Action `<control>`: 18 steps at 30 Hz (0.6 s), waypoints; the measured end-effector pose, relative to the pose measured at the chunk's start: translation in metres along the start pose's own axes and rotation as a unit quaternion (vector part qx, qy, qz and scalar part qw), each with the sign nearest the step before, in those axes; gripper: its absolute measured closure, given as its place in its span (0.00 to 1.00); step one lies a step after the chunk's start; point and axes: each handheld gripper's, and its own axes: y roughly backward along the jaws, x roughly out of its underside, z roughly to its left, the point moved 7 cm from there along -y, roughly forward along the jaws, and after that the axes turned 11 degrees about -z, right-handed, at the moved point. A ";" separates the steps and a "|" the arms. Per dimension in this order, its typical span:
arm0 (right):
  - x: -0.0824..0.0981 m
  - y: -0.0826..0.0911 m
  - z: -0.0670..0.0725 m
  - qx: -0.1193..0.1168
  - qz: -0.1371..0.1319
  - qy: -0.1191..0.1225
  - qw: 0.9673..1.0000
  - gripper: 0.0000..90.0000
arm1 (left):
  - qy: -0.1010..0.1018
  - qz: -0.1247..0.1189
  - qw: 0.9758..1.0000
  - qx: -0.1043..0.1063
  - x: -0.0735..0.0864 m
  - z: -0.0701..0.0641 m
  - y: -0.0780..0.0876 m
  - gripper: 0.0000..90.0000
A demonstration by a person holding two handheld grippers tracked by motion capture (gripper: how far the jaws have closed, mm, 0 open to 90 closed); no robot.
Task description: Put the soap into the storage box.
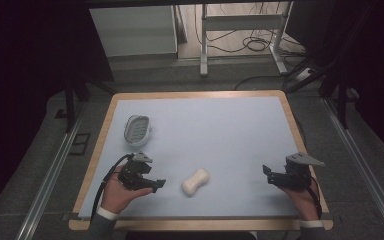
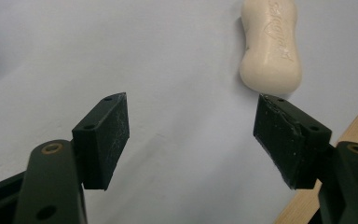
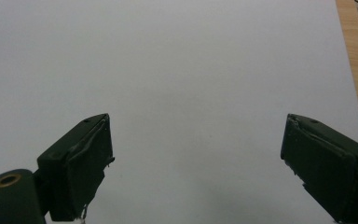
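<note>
A cream bar of soap (image 1: 195,182) lies near the front middle of the pale blue mat (image 1: 205,130). A white soap dish (image 1: 137,130) sits at the mat's left. My left gripper (image 1: 157,185) hovers just left of the soap, open and empty; in the left gripper view the soap (image 2: 271,44) lies ahead of the right jaw, outside the gap (image 2: 191,137). My right gripper (image 1: 268,175) is held at the front right, open, with bare mat between its jaws (image 3: 196,163).
The mat covers a wooden table whose edge (image 1: 200,224) shows all around. A metal desk frame (image 1: 242,35) and cables lie on the floor beyond. Dark curtains flank both sides.
</note>
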 end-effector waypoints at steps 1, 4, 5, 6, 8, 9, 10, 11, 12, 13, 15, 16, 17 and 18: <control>0.000 0.000 0.000 0.000 0.000 0.001 1.000 0.10 | 0.000 0.000 1.000 0.001 0.000 -0.001 -0.001 0.30; 0.001 -0.001 0.000 0.001 0.001 0.001 1.000 0.10 | -0.003 0.006 1.000 0.005 -0.001 -0.004 -0.006 0.30; 0.001 -0.001 0.000 0.001 0.002 0.001 1.000 0.10 | -0.004 0.007 1.000 0.005 -0.002 -0.005 -0.007 0.30; 0.001 -0.001 0.000 0.002 0.003 0.001 1.000 0.10 | -0.004 0.009 1.000 0.007 -0.002 -0.007 -0.009 0.30; 0.002 -0.001 0.000 0.002 0.003 0.002 1.000 0.10 | -0.006 0.010 1.000 0.010 -0.004 -0.009 -0.011 0.30; 0.002 -0.001 0.000 0.002 0.004 0.003 1.000 0.10 | -0.007 0.011 1.000 0.011 -0.005 -0.011 -0.012 0.30; 0.002 -0.002 0.000 0.002 0.004 0.003 1.000 0.10 | -0.008 0.011 1.000 0.012 -0.005 -0.012 -0.014 0.30; 0.002 -0.001 0.000 0.002 0.004 0.003 1.000 0.10 | -0.010 0.012 1.000 0.013 -0.005 -0.014 -0.015 0.31; 0.002 -0.001 0.000 0.002 0.003 0.002 1.000 0.10 | -0.012 0.012 1.000 0.014 -0.006 -0.015 -0.016 0.31; 0.001 -0.001 0.000 0.002 0.003 0.002 1.000 0.10 | -0.012 0.013 1.000 0.017 -0.006 -0.017 -0.017 0.31; 0.002 -0.001 -0.001 0.003 0.003 0.002 1.000 0.10 | -0.014 0.014 1.000 0.018 -0.007 -0.020 -0.019 0.31; 0.002 -0.001 -0.001 0.003 0.003 0.002 1.000 0.10 | -0.015 0.015 1.000 0.019 -0.007 -0.022 -0.021 0.31; 0.002 -0.001 -0.001 0.003 0.003 0.002 1.000 0.10 | -0.017 0.015 1.000 0.021 -0.008 -0.023 -0.022 0.31; 0.002 -0.001 -0.001 0.003 0.003 0.002 1.000 0.10 | -0.019 0.017 0.999 0.023 -0.008 -0.024 -0.023 0.31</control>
